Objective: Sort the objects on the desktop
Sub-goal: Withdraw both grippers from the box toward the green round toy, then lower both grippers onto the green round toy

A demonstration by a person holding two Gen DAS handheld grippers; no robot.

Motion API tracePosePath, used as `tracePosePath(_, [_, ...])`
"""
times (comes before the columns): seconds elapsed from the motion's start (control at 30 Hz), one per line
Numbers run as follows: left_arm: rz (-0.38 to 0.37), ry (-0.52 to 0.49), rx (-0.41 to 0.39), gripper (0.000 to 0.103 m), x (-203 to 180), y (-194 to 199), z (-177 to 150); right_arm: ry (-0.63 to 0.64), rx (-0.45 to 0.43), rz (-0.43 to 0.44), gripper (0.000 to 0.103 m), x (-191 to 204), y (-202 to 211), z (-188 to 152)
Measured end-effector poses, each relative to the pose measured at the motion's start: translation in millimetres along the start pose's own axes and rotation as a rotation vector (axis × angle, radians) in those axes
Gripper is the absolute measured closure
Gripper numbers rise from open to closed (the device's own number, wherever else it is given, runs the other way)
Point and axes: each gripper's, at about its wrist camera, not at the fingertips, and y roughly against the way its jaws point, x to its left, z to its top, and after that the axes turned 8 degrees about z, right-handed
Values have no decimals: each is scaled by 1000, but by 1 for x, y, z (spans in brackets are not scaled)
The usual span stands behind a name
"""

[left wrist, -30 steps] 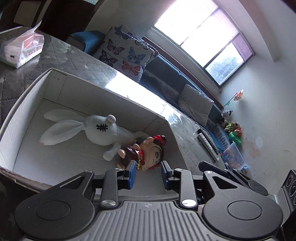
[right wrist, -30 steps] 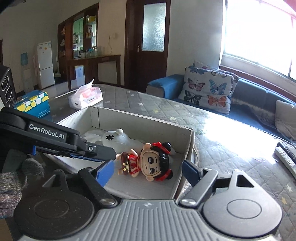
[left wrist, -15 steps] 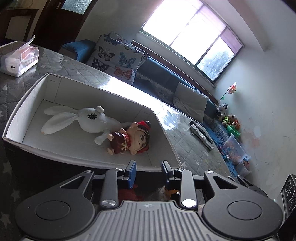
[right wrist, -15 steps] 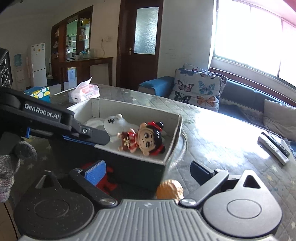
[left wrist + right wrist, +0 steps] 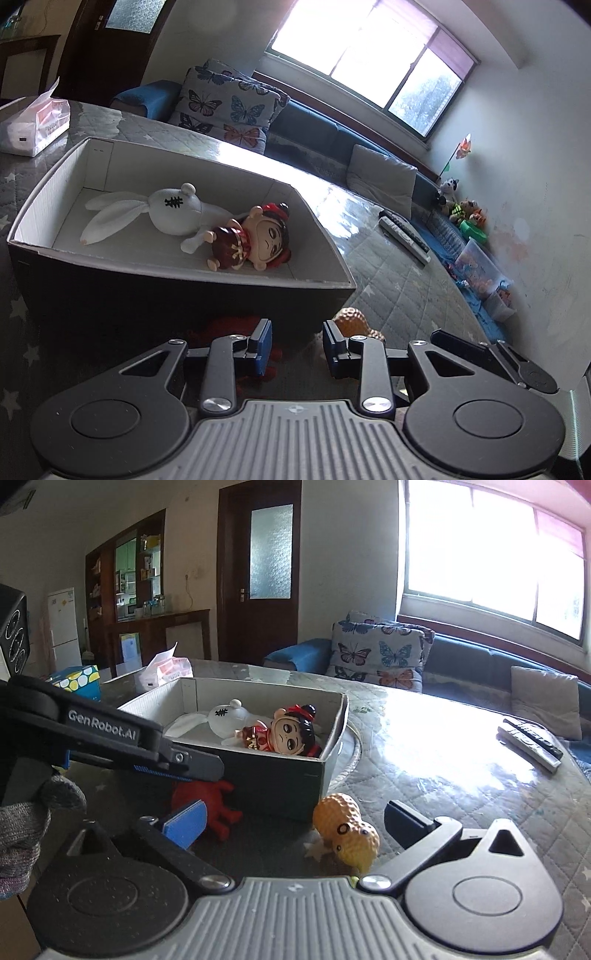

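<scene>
A cardboard box (image 5: 177, 295) (image 5: 273, 779) on the table holds a white rabbit plush (image 5: 162, 214) (image 5: 225, 720) and a red-dressed doll (image 5: 255, 240) (image 5: 284, 734). In front of the box lie a red crab toy (image 5: 214, 805) (image 5: 229, 325) and a yellow peanut toy (image 5: 347, 830) (image 5: 354, 321). My left gripper (image 5: 297, 347) is open and empty, low before the box, above the crab; it shows in the right wrist view (image 5: 177, 764) too. My right gripper (image 5: 295, 823) is wide open and empty, with the peanut toy between its fingers.
A tissue pack (image 5: 35, 125) (image 5: 166, 668) lies behind the box. A blue dotted box (image 5: 77, 679) stands at the left. Two remotes (image 5: 532, 746) (image 5: 402, 232) lie at the right of the quilted table. A sofa with cushions (image 5: 380, 657) runs behind.
Both grippers have pulled back from over the box and dropped in front of it. The doll stays in the box. The crab and the peanut toy have come into view.
</scene>
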Motion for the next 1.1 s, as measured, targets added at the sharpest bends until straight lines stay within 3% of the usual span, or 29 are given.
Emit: tracePosePath(1.1, [-15,-107,61,70,-31,2,-39,-109,48,-21,0,-6,27,-50])
